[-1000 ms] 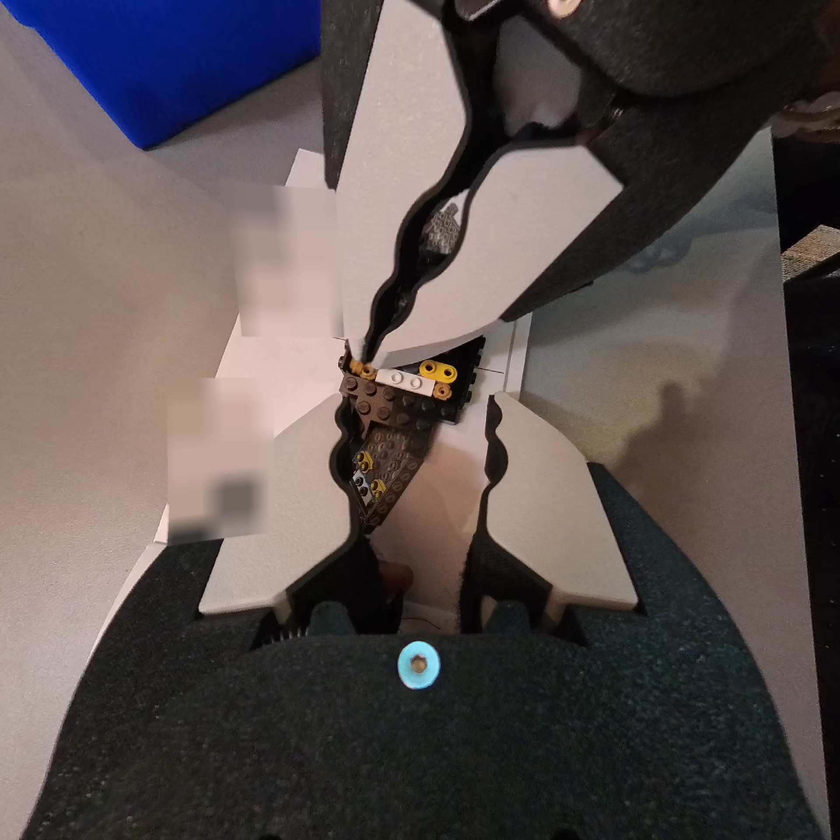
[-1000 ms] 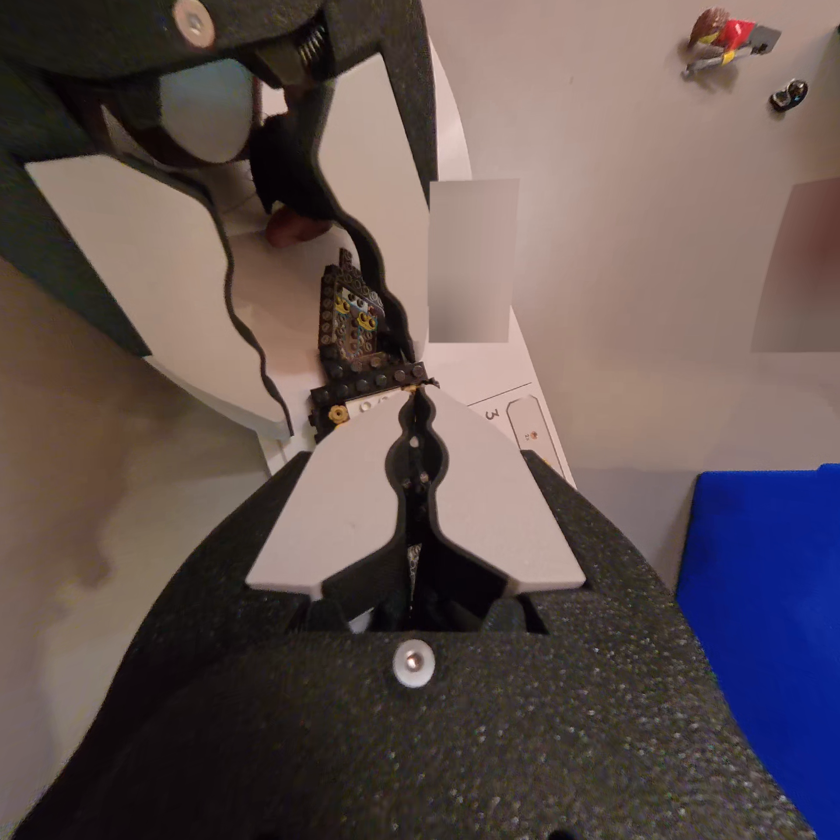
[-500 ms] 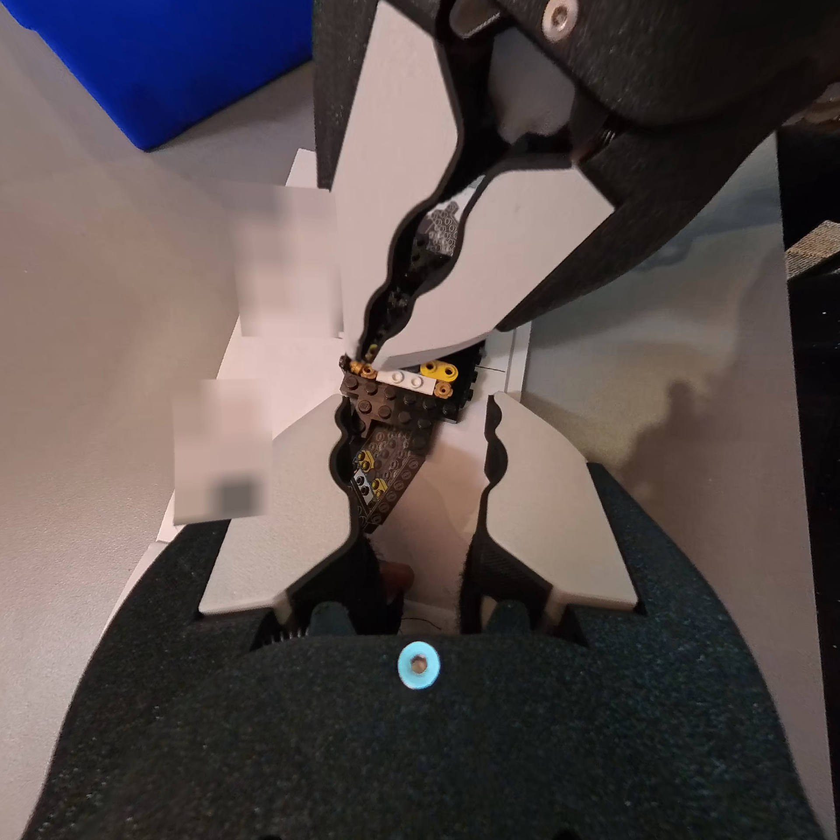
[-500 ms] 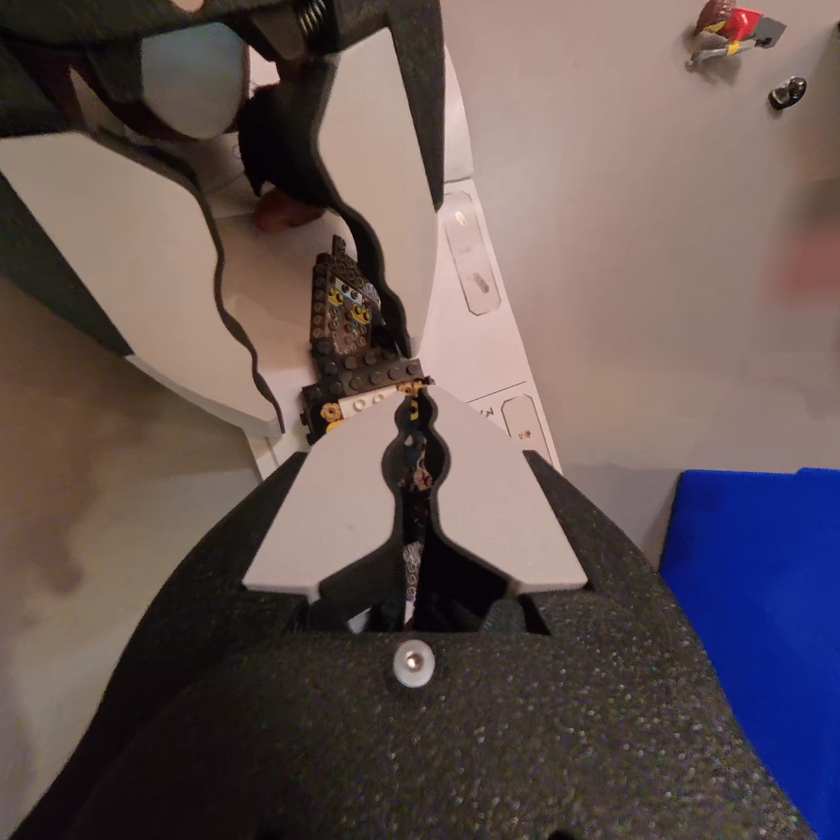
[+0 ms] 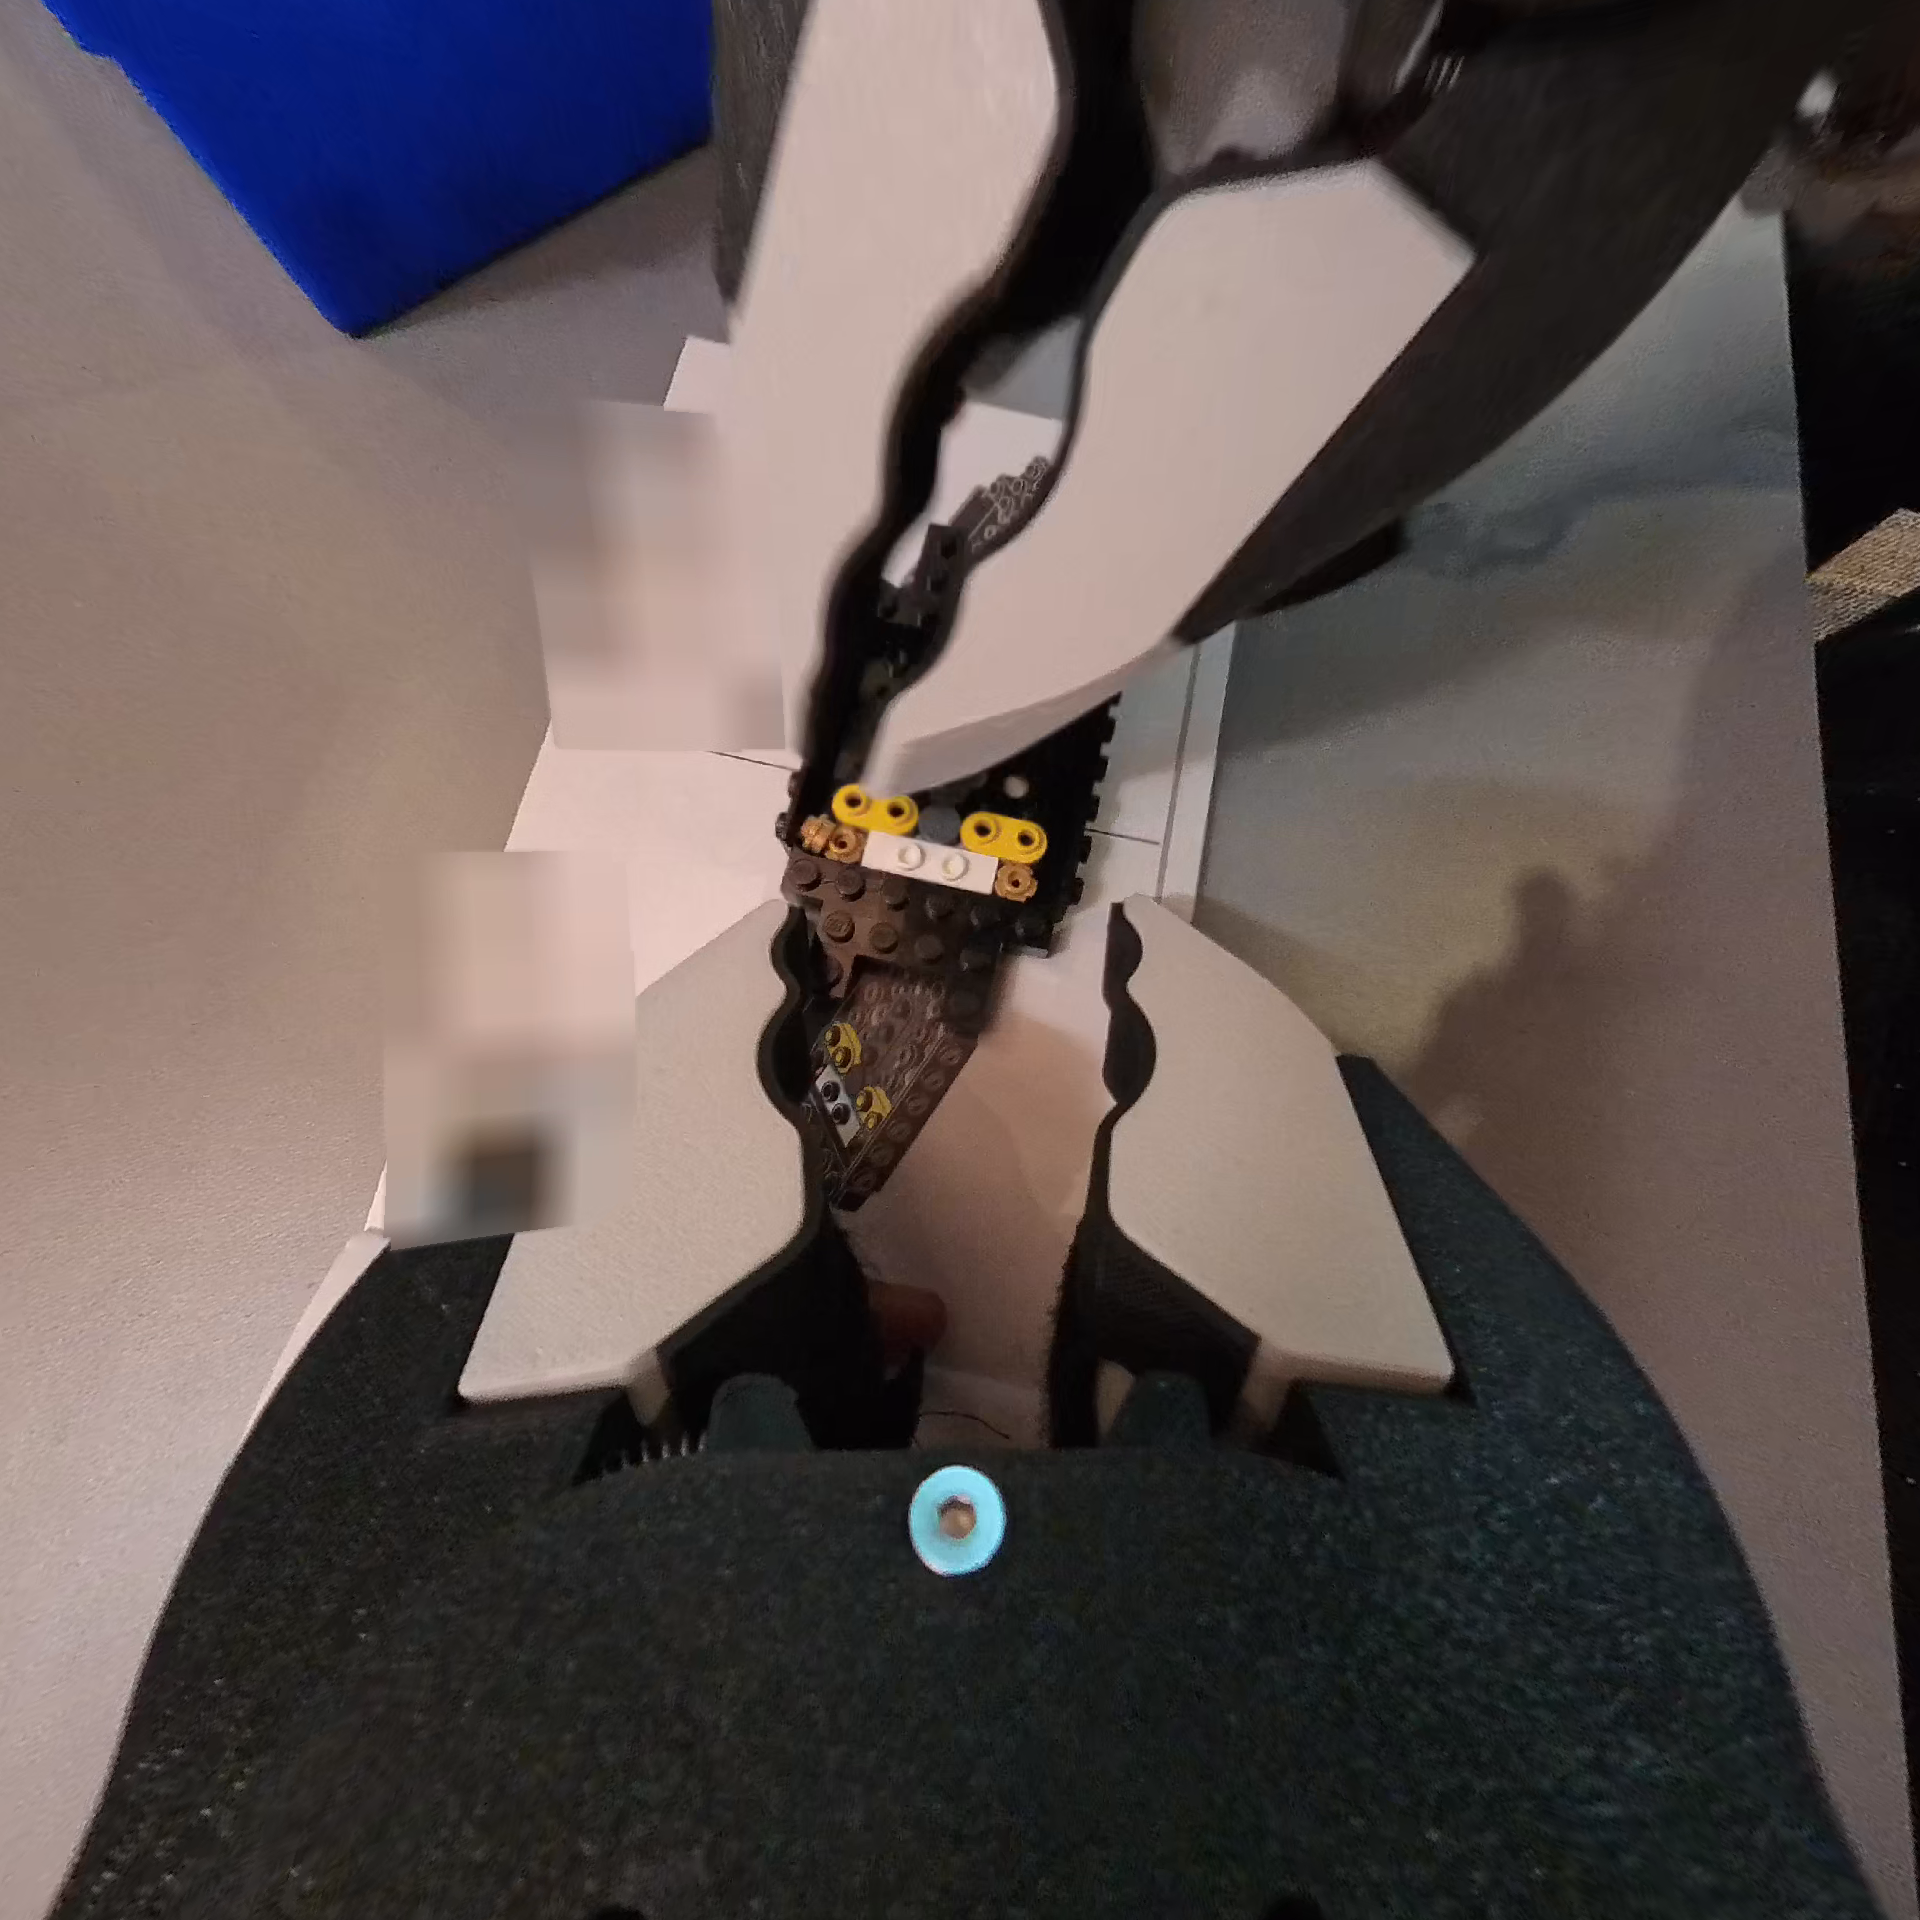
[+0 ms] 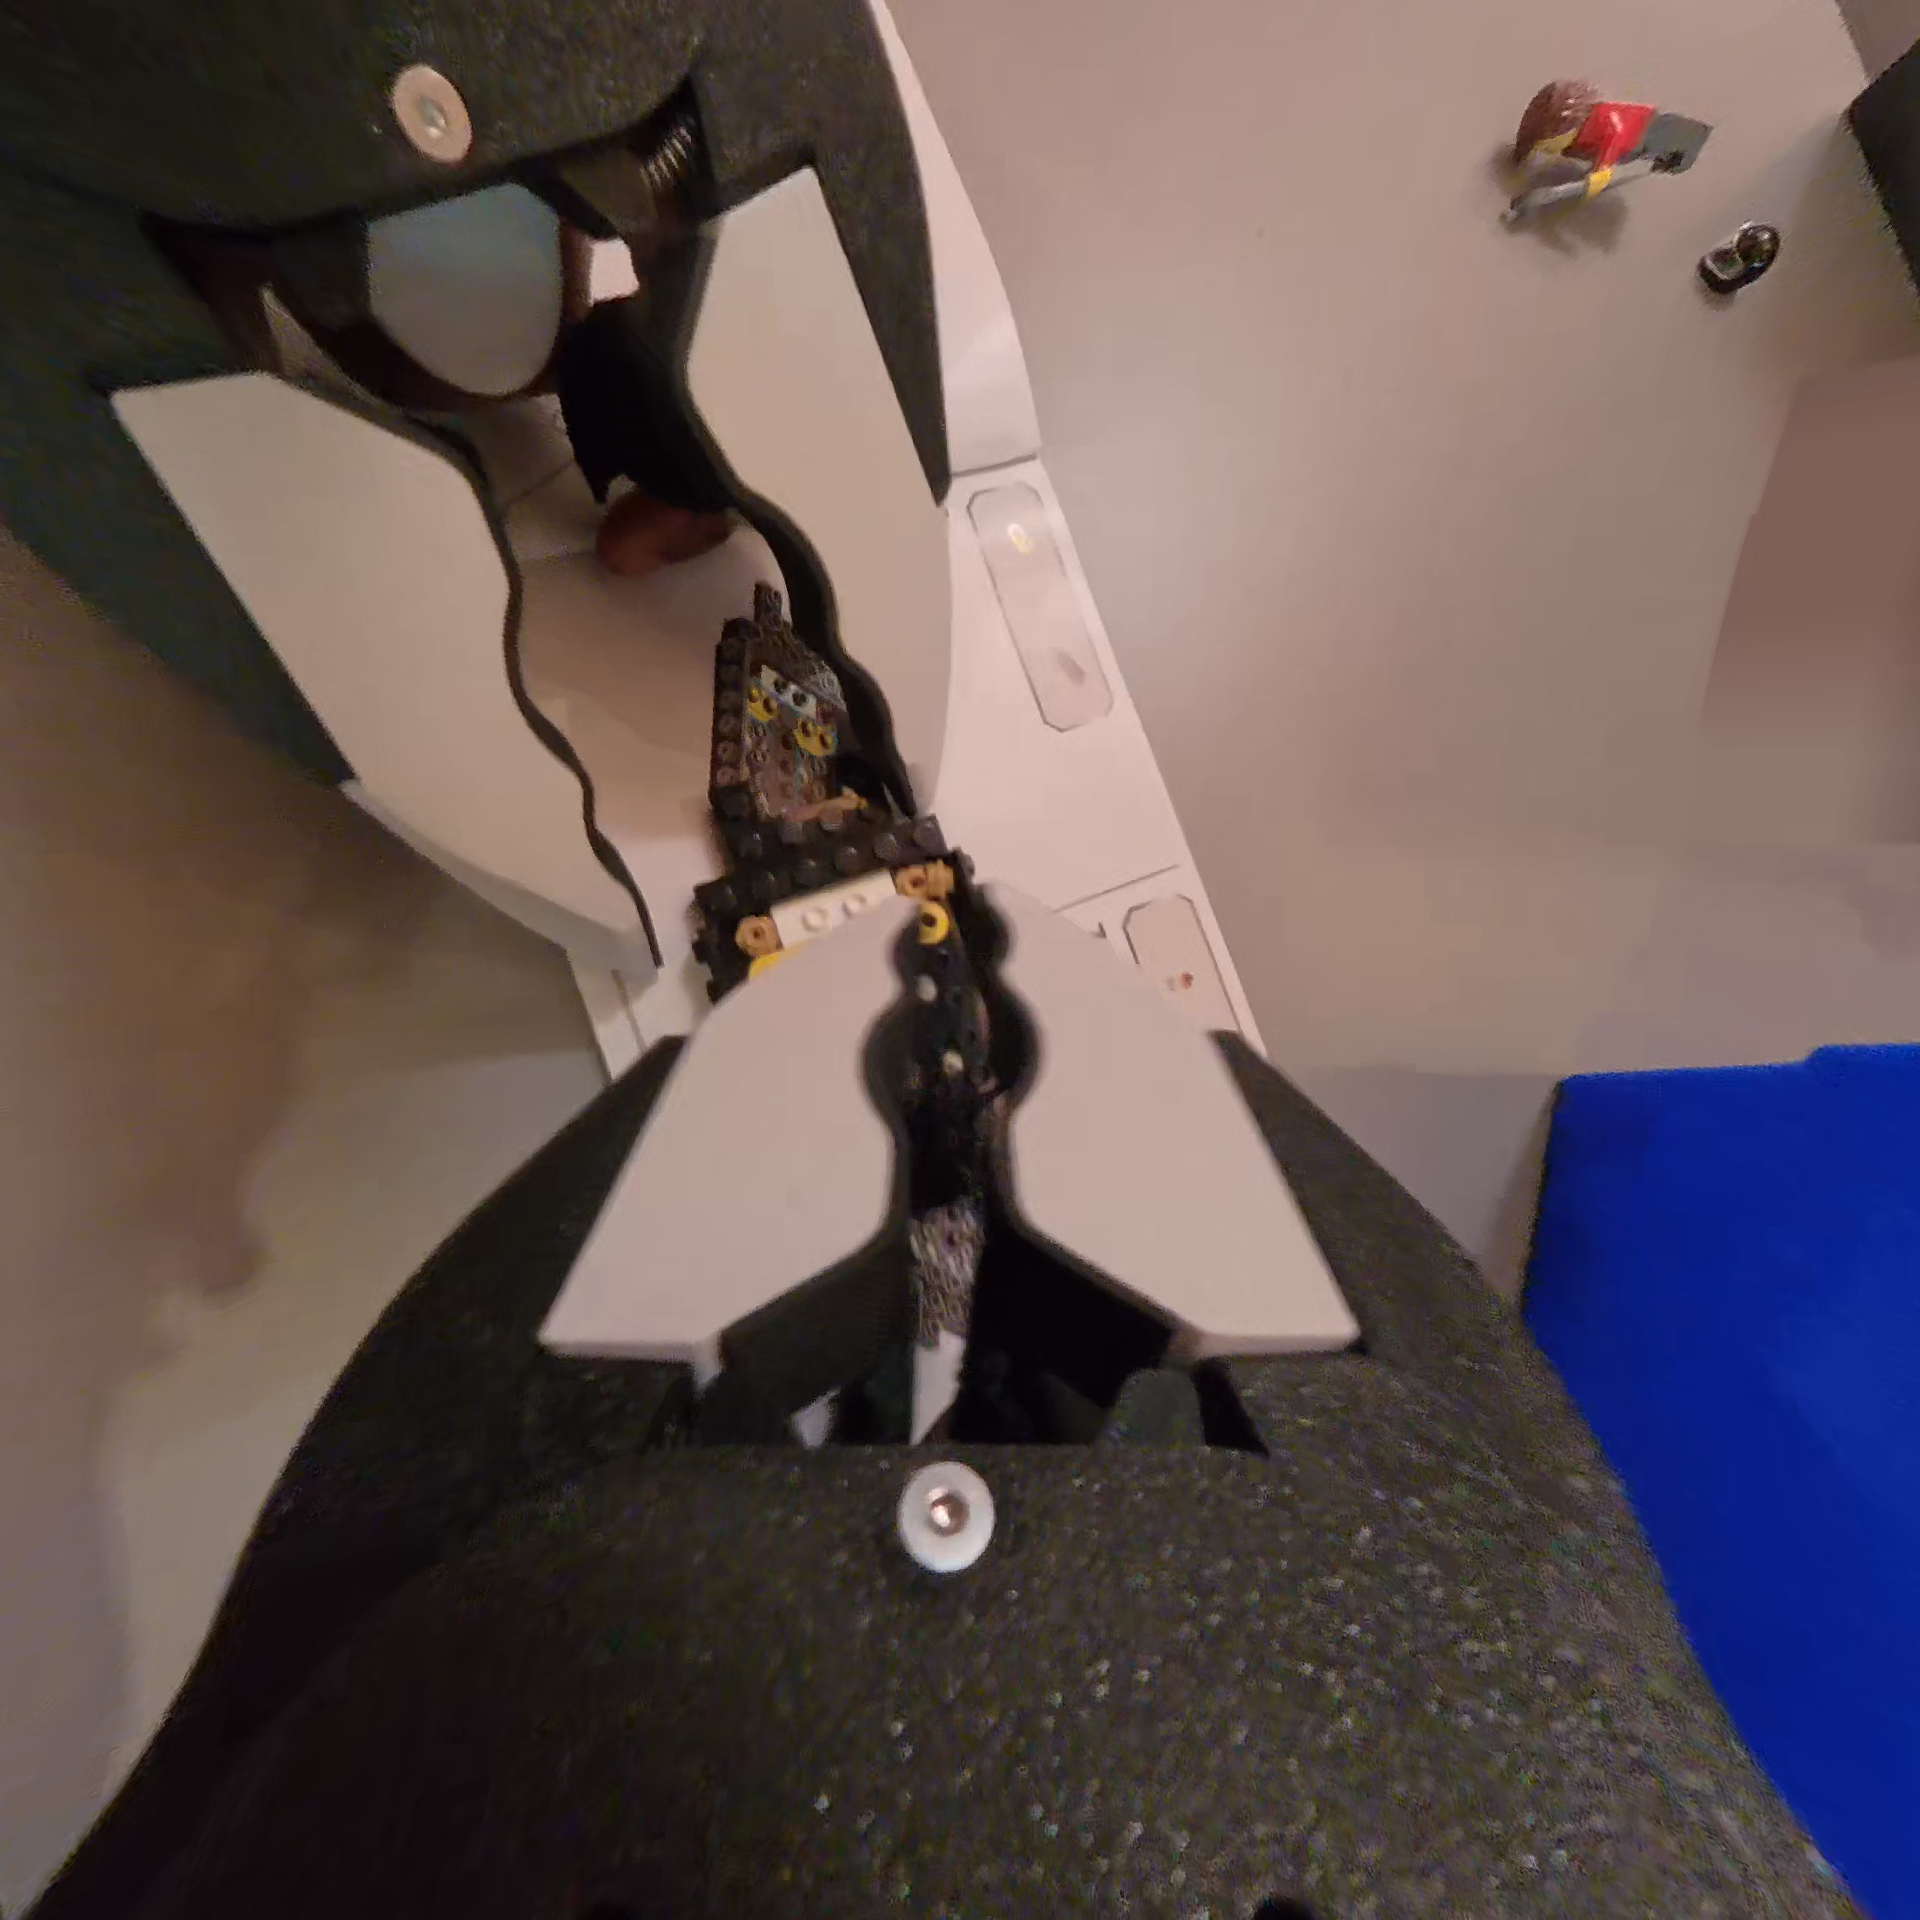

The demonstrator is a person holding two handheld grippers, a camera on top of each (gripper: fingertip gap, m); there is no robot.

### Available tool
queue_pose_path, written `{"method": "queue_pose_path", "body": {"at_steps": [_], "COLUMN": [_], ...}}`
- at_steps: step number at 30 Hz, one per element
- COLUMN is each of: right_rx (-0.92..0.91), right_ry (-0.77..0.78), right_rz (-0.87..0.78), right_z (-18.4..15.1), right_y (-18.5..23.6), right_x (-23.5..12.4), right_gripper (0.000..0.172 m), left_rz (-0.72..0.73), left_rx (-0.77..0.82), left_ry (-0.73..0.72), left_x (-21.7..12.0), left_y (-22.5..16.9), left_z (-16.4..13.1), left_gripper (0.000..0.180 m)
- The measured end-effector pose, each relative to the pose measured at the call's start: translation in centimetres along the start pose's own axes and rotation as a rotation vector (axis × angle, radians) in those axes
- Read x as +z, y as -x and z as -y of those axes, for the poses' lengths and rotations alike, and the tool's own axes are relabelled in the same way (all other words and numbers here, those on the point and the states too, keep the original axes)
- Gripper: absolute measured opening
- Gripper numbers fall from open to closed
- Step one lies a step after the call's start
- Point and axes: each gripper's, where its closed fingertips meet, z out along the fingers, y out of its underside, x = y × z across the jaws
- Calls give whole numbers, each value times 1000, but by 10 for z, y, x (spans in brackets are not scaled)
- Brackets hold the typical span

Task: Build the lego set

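Observation:
A dark brick model [image 5: 914,935] of black and brown plates, with yellow, white and gold pieces on top, lies on a white sheet [image 5: 644,821]. My left gripper [image 5: 956,914] is open around it. Its left finger [image 5: 717,1039] touches the model's side, and its right finger [image 5: 1226,1049] stands clear. My right gripper [image 5: 844,774] reaches in from above with its jaws a little apart, its tips just over a yellow plate [image 5: 873,808] beside a gold stud [image 5: 821,831]. In the right wrist view my right gripper [image 6: 945,904] shows the model [image 6: 790,748] through its narrow gap, and the left gripper [image 6: 774,878] straddles the model.
A blue bin [image 5: 364,135] stands at the far left of the left wrist view and shows at the right of the right wrist view [image 6: 1745,1351]. A toy figure with a red torso [image 6: 1590,145] and a small dark piece [image 6: 1740,258] lie farther off. The table's dark edge [image 5: 1860,416] runs along the right. The tips of both grippers are at nearly the same place.
My right gripper's jaws, shut at the model's gold-stud corner before, have parted a little and drawn back, uncovering a second yellow plate. My left gripper and the model have stayed put.

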Motion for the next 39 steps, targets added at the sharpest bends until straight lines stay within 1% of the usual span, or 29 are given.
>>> {"method": "queue_pose_path", "body": {"at_steps": [2,3,4,5,8,11,12,14,16,19,22,26,28,29,31,33,36,38,39], "right_rx": [25,48,61,48,-50,-61,-70,-77,-119,-187,-215,-208,-195,-187,-177,-171,-121,-68,-49], "right_ry": [62,107,135,143,119,157,166,135,109,79,31,-77,-111,-120,-137,-167,-210,-217,-229], "right_rz": [90,159,201,211,207,248,258,288,266,212,136,41,27,29,26,12,26,66,89], "right_z": [-12,-20,-26,-29,-27,-28,-30,-27,-25,-20,-13,-2,2,4,10,17,27,30,34], "right_y": [4,10,12,12,11,15,16,20,19,18,12,2,2,2,2,1,1,1,1], "right_x": [-7,-10,-13,-13,-12,-7,-4,-1,-1,-4,-9,-14,-14,-14,-13,-13,-14,-15,-19], "right_gripper": [57,72,83,85,81,80,74,59,59,59,59,59,59,59,59,59,59,59,57], "left_rz": [1,7,18,27,41,57,59,28,8,-7,-25,-54,-116,-165,-245,-249,-293,-326,-340], "left_rx": [2,4,9,16,33,45,55,83,101,92,-11,-187,-309,-370,-464,-521,-573,-613,-633], "left_ry": [2,4,9,10,4,-7,-13,-19,-28,-47,-91,-186,-225,-234,-280,-328,-397,-432,-450], "left_x": [-1,-1,-1,-1,-2,-3,-3,-4,-5,-9,-15,-26,-28,-28,-33,-39,-49,-53,-55], "left_y": [0,1,3,4,6,9,8,3,0,0,5,14,14,12,9,16,19,20,21], "left_z": [-1,-1,-1,-2,-1,0,0,0,0,1,5,14,18,20,26,28,33,35,37], "left_gripper": [54,55,55,56,57,57,56,58,51,49,48,50,47,44,33,17,13,10,9]}}
